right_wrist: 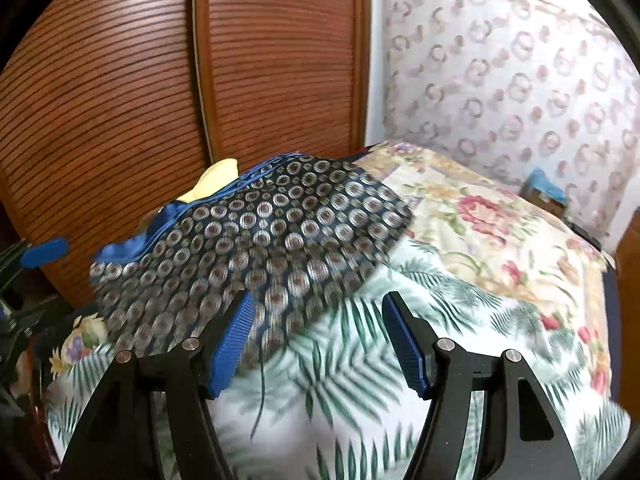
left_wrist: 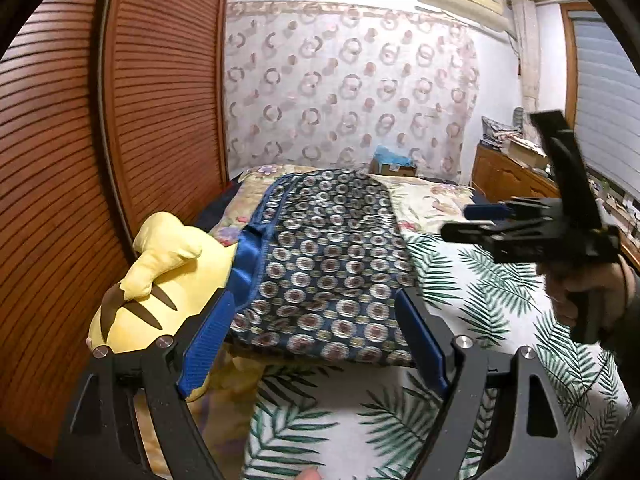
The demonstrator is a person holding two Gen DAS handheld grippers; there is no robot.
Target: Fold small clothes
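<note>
- Left wrist view: the garment [left_wrist: 320, 256], dark blue with ringed dots, lies flat on the bed [left_wrist: 480, 300], centred in the frame.
- Its long axis runs from 6 toward 12 o'clock, away from the camera; the blue trim [left_wrist: 250, 256] follows its 9 o'clock side.
- Its near hem lies straight across, just between the fingertips of the left gripper [left_wrist: 316, 336].
- The left gripper's jaws stand wide apart and hold nothing; the blue pads [left_wrist: 208, 348] flank the hem's corners.
- A yellow plush [left_wrist: 160, 292] sits at 9 o'clock, touching or under the trim edge, with the wardrobe [left_wrist: 100, 160] right behind it.
- Open leaf-print sheet spreads at 3 to 5 o'clock and at 6 o'clock.
- The right gripper [left_wrist: 480, 222] hovers at 3 o'clock above the sheet, held by a hand [left_wrist: 584, 292]; whether its jaws are parted cannot be told here.

- Right wrist view: the garment [right_wrist: 256, 248] fills the centre-left, blurred, its long axis slanting from 8 toward 1 o'clock, trim [right_wrist: 160, 224] along the 10 o'clock edge.
- The right gripper [right_wrist: 318, 328] has its jaws wide apart with nothing between them; its left fingertip overlaps the garment's near edge in the frame, contact unclear.
- Free bed lies at 3 to 6 o'clock: leaf sheet, then a floral quilt [right_wrist: 500, 232].
- The wardrobe [right_wrist: 160, 80] closes off 9 to 12 o'clock.
</note>
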